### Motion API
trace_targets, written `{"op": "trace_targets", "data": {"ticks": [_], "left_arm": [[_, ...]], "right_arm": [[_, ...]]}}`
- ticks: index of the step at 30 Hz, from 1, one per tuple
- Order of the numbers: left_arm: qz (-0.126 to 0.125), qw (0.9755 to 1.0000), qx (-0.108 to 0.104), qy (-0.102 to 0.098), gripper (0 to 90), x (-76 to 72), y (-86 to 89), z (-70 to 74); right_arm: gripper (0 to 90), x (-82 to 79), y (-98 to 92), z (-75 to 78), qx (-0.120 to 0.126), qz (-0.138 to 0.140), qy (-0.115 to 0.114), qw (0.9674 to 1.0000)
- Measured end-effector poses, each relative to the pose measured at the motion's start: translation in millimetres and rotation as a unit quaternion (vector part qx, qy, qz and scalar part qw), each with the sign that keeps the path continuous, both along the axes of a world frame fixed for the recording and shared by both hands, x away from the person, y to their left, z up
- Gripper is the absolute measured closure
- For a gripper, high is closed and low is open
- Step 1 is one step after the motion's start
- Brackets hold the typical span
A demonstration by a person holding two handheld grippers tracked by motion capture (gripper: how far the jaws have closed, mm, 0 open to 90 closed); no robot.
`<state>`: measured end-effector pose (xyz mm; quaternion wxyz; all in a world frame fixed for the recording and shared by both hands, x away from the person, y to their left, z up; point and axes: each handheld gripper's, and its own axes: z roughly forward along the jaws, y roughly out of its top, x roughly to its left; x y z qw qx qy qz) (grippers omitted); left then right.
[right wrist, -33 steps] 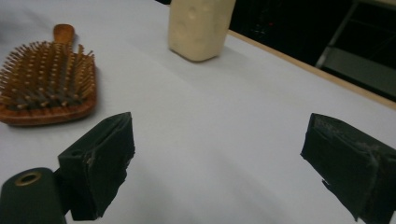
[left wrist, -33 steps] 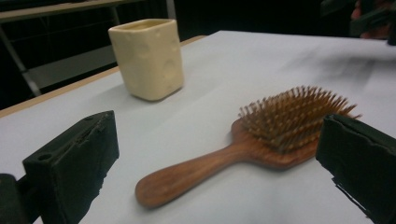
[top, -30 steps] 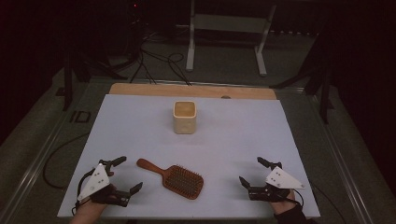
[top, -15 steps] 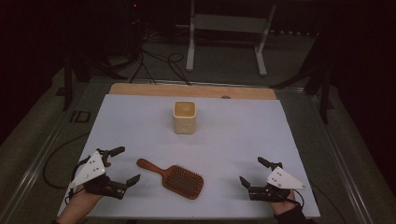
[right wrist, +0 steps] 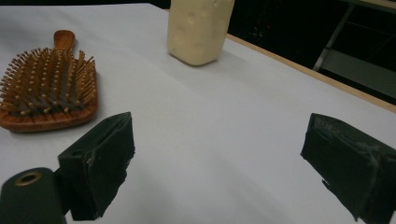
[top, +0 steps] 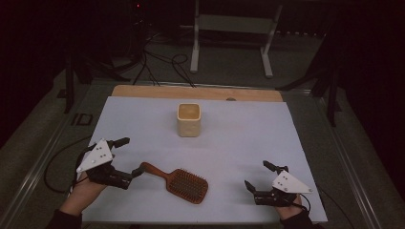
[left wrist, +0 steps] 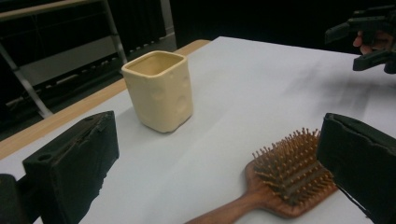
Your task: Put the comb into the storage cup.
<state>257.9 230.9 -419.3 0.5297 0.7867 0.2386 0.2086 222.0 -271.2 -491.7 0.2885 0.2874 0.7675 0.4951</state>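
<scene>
Black two-jaw grippers (top: pixel 126 157) (top: pixel 258 177) — grey three-cornered plates, seemingly dark sleeves.

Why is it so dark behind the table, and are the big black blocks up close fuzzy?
High view: light falls on the white table sheet; the room behind is dim. Left gripper view: the cream square cup looks sharp, the near black jaws soft. Right gripper view: the brown wooden paddle hairbrush is clear, the jaws slightly blurred.

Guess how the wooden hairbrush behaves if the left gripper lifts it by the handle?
Hairbrush looks rigid wood, so probably no flex. The wide bristled head likely makes it head-heavy, sagging from a handle grip. Lying bristles-up on its back, it should slide, not roll.
</scene>
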Motion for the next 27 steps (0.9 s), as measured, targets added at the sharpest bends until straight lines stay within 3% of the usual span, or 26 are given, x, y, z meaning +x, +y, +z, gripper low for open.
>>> {"op": "trace_targets", "data": {"ticks": [4, 12, 16, 21, 27], "left_arm": [[0.001, 0.9999, 0.007, 0.015, 0.3, 10.0, -8.1, -3.7], [0.015, 0.9979, 0.053, 0.033, 0.3, 24.6, -17.5, -16.5], [0.015, 0.9968, 0.061, 0.048, 6.3, 31.6, -19.6, -24.7], [0.022, 0.996, 0.069, 0.052, 15.4, 36.7, -21.1, -32.8], [0.028, 0.9927, 0.093, 0.071, 23.2, 45.2, -21.8, -46.4]], "right_arm": [[8.9, -0.2, -0.4, 0.3, 0.001, 0.001, 0.0, 1.0], [8.9, -0.3, 0.0, 0.1, 0.0, 0.002, 0.0, 1.0], [8.9, -0.1, 0.0, -0.1, -0.001, 0.003, 0.0, 1.0], [8.9, 0.1, 0.0, -0.3, -0.003, 0.005, -0.001, 1.0], [8.9, 0.1, 0.2, -0.5, -0.004, 0.006, 0.0, 1.0]]}}
